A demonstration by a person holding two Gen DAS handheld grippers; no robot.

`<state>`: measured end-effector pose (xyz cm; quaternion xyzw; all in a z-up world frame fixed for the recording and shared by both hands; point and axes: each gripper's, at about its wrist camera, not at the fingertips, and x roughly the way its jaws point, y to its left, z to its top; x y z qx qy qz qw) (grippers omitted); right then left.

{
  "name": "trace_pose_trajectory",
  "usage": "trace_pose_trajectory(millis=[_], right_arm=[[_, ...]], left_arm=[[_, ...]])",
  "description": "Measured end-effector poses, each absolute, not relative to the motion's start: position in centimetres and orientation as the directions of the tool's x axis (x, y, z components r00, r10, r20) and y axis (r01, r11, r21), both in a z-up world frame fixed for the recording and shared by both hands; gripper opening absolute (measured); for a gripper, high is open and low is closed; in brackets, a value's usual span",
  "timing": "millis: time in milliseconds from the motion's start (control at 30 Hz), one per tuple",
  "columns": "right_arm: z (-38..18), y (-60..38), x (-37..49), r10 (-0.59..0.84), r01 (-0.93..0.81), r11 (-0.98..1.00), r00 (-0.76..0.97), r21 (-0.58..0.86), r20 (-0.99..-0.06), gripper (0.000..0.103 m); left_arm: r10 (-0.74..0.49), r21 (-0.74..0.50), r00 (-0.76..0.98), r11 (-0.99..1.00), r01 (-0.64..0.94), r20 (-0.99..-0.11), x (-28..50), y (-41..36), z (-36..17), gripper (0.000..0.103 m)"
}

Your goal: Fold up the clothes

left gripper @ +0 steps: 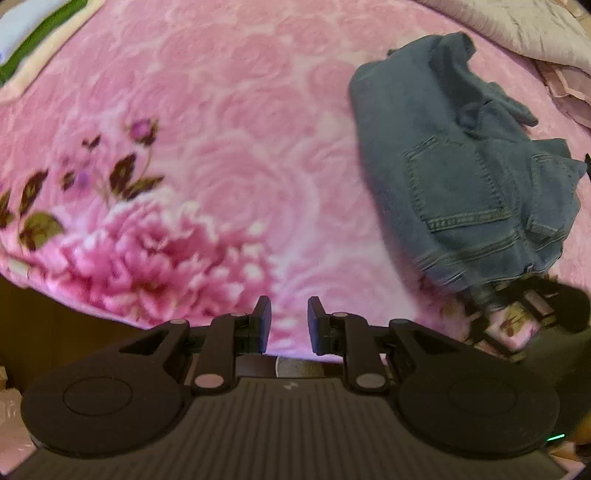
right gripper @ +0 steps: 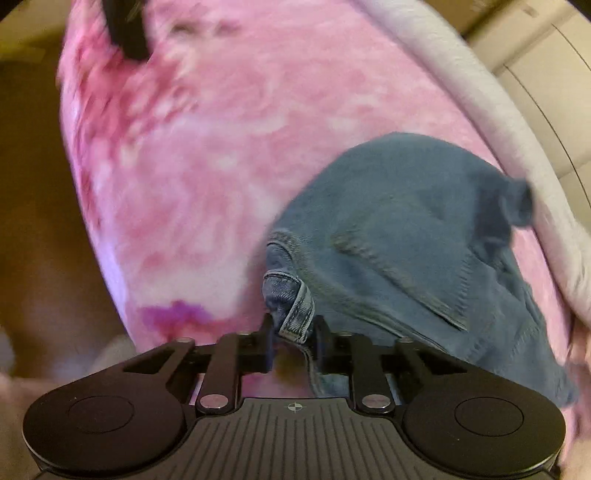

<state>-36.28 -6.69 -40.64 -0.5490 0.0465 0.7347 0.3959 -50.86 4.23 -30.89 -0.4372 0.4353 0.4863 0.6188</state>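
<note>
Crumpled blue denim jeans (left gripper: 461, 177) lie on a pink flowered blanket (left gripper: 221, 129), back pockets up. In the left wrist view they are at the right. My left gripper (left gripper: 289, 321) hovers over bare blanket near the bed's front edge. It is open, with nothing between its fingers, well left of the jeans. In the right wrist view my right gripper (right gripper: 293, 332) is shut on a folded seam edge of the jeans (right gripper: 406, 229) at their near end. The right gripper (left gripper: 517, 317) also shows at the jeans' lower corner in the left wrist view.
A grey quilt (left gripper: 517, 26) is bunched along the far right side of the bed, also the quilt (right gripper: 498, 110) in the right view. A green and white cloth (left gripper: 37, 33) lies at the far left corner. Brown floor (left gripper: 55, 332) shows beyond the bed's near edge.
</note>
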Motion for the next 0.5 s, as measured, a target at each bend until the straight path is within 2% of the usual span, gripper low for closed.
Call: trace_pose_trajectory(millis=[167,333,433,500], right_arm=[[-30.7,-2.2,-28.1,0.668,-0.854,-0.421,-0.064,-0.306,-0.741,0.011],[-20.8,1.6,-13.0,0.765,-0.970,0.020,0.170,-0.241,-0.622,0.011],[-17.4,1.8,-3.2,0.727,-0.925,0.283,0.379,-0.253,-0.573,0.011],[-17.5,2.0,3.0,0.622,-0.864,0.440,0.489,-0.244,-0.611,0.012]], left_arm=[[0.250,-0.103,0.151,0.193,-0.976,-0.956,-46.6,5.3,-29.0,0.017],[0.292,-0.113,0.196,0.279,-0.954,-0.936,-40.2,6.8,-26.8,0.017],[0.301,-0.128,0.232,0.329,-0.936,-0.925,-36.2,7.4,-26.3,0.017],[0.294,-0.132,0.247,0.361,-0.923,-0.923,-33.6,7.6,-26.5,0.017]])
